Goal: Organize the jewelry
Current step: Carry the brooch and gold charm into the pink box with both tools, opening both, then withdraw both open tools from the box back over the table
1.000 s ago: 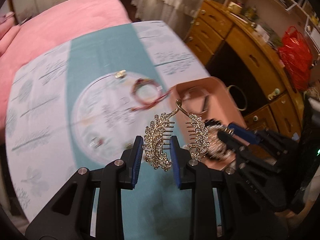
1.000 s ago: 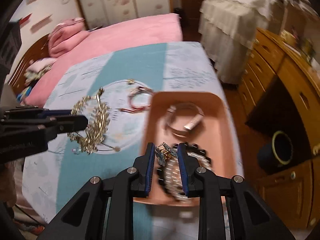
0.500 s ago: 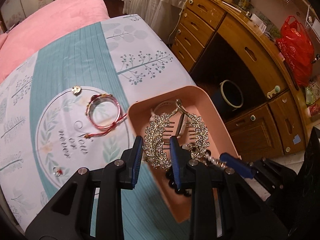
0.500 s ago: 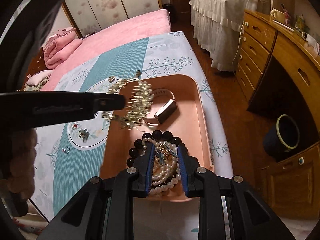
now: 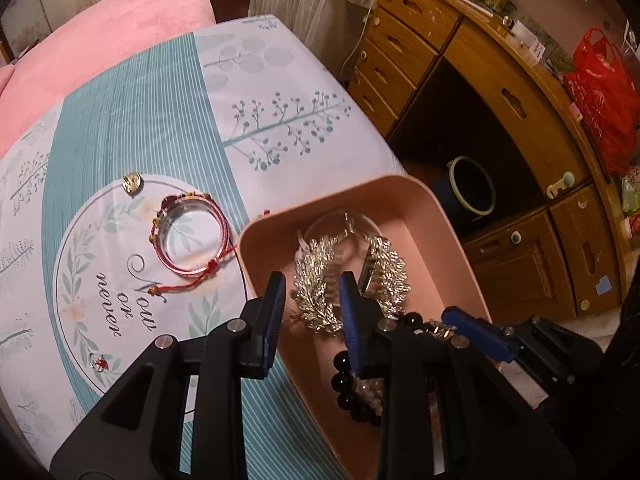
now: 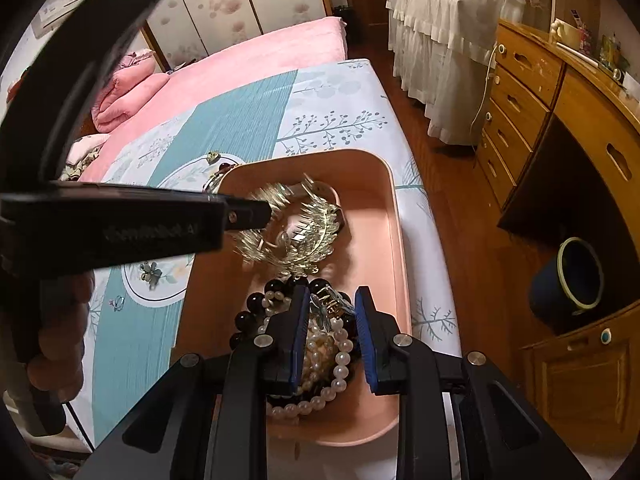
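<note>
You carried the left gripper [image 5: 312,308] across from over the printed bedspread [image 5: 132,128] to the pink tray [image 5: 452,232] at lower centre of the left wrist view. A second back the gold leaf hair comb [image 5: 320,292] hung over the round "Now or never" print; at this moment it sat over the tray's far half, low above the silver bangle [image 5: 344,220] already lying inside. Your left jaws stood narrow and clamped on one leaf of the comb, the other leaf hanging free to the right.

In the right wrist view, your right gripper [image 6: 332,320] had also sunk toward the tray's near end, at centre bottom of the frame. Its jaws were narrow, pinching a small teal and gold clip [image 6: 330,306] directly above the heap of pearl strand [image 6: 340,360] and black bead bracelet [image 6: 256,304]. Whether the clip touched the pearls, I could not tell.

Meaning for the task: both pieces had arrived over the tray but neither was let go, so two drops looked due. The comb hung close to the bangle, and its teeth could snag there on release.

Left out on the bedspread, at centre left of the left view: the red string bracelet [image 5: 192,236], a small gold charm [image 5: 132,182] above it, and a tiny red-stone piece [image 5: 100,362] low on the print. Those remained to be collected.
</note>
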`<state>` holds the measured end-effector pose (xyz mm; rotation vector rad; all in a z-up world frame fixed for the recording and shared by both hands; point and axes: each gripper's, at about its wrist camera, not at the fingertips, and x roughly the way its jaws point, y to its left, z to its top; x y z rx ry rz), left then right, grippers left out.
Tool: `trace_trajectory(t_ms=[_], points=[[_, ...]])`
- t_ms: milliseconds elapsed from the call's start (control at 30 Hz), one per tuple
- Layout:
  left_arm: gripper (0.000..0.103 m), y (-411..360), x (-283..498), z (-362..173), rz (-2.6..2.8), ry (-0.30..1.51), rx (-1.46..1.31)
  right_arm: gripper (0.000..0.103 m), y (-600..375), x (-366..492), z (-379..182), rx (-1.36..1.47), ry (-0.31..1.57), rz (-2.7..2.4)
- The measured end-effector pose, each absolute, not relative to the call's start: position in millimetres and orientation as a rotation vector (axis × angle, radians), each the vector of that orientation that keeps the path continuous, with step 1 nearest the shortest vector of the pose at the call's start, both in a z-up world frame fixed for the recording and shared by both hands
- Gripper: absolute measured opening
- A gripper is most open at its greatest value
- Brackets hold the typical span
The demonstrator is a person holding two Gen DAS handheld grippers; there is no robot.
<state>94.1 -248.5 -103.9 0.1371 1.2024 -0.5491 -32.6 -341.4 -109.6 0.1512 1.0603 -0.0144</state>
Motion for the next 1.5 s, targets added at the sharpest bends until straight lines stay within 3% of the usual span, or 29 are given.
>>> trace_trajectory(t_ms=[333,500,667,1500], points=[[0.027,-233,87,-79,-0.54,1.139,0.144,0.023,-341,-19,-114,0.135,1.062,-0.02],[0.048,-216,78,-66,-0.527,1.112,0.131,0.024,-339,-7,-115,0.124,1.076,-0.036],[0.048,-192,72,-62,-0.489,1.122,0.101,0.036,-338,-6,-115,0.13,1.079,-0.043],[0.048,-80,39,-73,-0.288,1.17,0.041,0.036,-283,-18,-88,0.117,1.042,-0.022]])
